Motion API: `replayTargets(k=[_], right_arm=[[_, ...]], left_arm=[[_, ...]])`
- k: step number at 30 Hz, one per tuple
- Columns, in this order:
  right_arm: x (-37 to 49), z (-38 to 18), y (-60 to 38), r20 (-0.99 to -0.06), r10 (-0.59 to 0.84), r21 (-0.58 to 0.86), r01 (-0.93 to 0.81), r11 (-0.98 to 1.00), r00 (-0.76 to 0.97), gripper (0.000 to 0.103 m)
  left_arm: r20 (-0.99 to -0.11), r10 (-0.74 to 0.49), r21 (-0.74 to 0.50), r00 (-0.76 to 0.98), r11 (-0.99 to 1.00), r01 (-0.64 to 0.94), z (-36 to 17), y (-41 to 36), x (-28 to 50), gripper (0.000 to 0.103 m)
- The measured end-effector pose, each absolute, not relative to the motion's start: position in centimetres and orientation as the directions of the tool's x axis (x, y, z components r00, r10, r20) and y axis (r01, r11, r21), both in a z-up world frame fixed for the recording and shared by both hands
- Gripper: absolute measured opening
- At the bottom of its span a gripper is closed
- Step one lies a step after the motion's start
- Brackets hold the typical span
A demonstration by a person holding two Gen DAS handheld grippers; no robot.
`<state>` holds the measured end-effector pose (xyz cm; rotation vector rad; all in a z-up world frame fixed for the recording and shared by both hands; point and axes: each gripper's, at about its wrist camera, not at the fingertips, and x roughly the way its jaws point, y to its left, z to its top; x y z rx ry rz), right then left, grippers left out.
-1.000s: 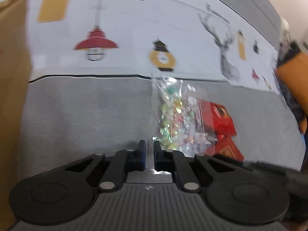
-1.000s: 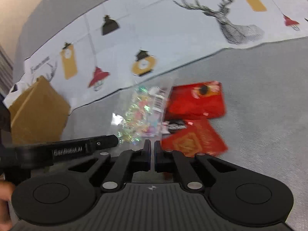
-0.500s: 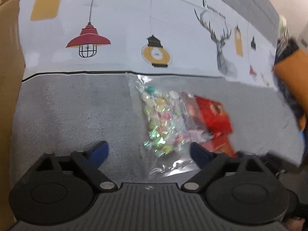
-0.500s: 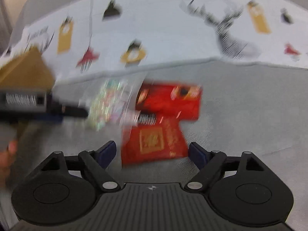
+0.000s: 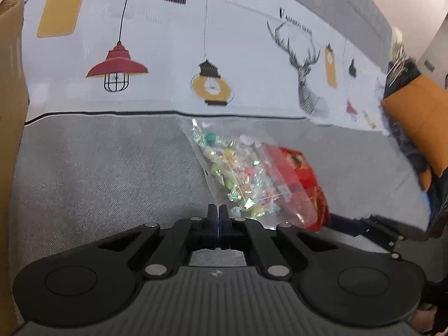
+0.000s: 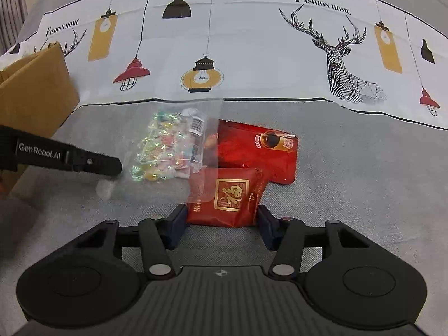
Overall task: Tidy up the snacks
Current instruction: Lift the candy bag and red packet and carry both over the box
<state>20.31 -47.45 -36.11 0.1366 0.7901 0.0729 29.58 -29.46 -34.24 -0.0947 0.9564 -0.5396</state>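
A clear bag of wrapped candies (image 5: 243, 173) lies on the grey cloth, partly over two red snack packets (image 5: 302, 179). My left gripper (image 5: 217, 210) is shut, its tips at the bag's near left corner; whether plastic is pinched I cannot tell. In the right wrist view the candy bag (image 6: 168, 148) lies left of a red packet with a cup picture (image 6: 260, 148) and a nearer red packet with a gold square (image 6: 226, 196). My right gripper (image 6: 222, 221) is open, its fingers either side of the nearer packet. The left gripper (image 6: 112, 165) shows at the bag's left edge.
A brown cardboard box (image 5: 9, 117) stands at the left, also in the right wrist view (image 6: 33, 95). A white printed cloth (image 6: 252, 50) covers the far half of the surface. An orange cushion (image 5: 420, 123) sits at the far right.
My left gripper opened, then shut at the candy bag's near corner. My right gripper opened and moved forward so its fingers flank the nearer red packet.
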Motion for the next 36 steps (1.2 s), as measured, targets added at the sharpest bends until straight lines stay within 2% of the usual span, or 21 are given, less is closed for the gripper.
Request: replayTargets(k=[9,17,20,24,31,36], right_arm=[[20.2,-35.1,-49.1,-0.681,0.111,0.233,0.071,0.97,0.724,0.051],[20.8,-34.6,-48.5,-0.674,0.132,0.247,0.054,0.967,0.727,0.051],[20.9,-34.4,-48.5,-0.671,0.138,0.258,0.055,0.965,0.728,0.051],[20.7,-34.1,-48.5,-0.666,0.137,0.258,0.055,0.965,0.733,0.051],[20.6,-33.2,-48.9,-0.644,0.14,0.281,0.062,0.958,0.752,0.051],[20.6,-30.6,-48.3,-0.584,0.182,0.353,0.045,0.935,0.791,0.051]], left_arm=[[-0.678,-0.537,-0.378,0.503,0.841,0.388,-29.4,-28.0,29.4,0.0],[-0.637,-0.571,-0.399,0.518,0.819,0.411,-27.0,-27.2,29.3,0.0],[-0.644,-0.552,-0.366,0.53,0.83,0.42,-27.1,-27.2,29.2,0.0],[-0.638,-0.572,-0.383,0.515,0.817,0.432,-27.0,-27.1,29.1,0.0],[-0.544,-0.612,-0.346,0.574,0.787,0.51,-21.8,-26.3,27.3,0.0],[-0.555,-0.58,-0.305,0.596,0.809,0.503,-19.1,-25.4,26.3,0.0]])
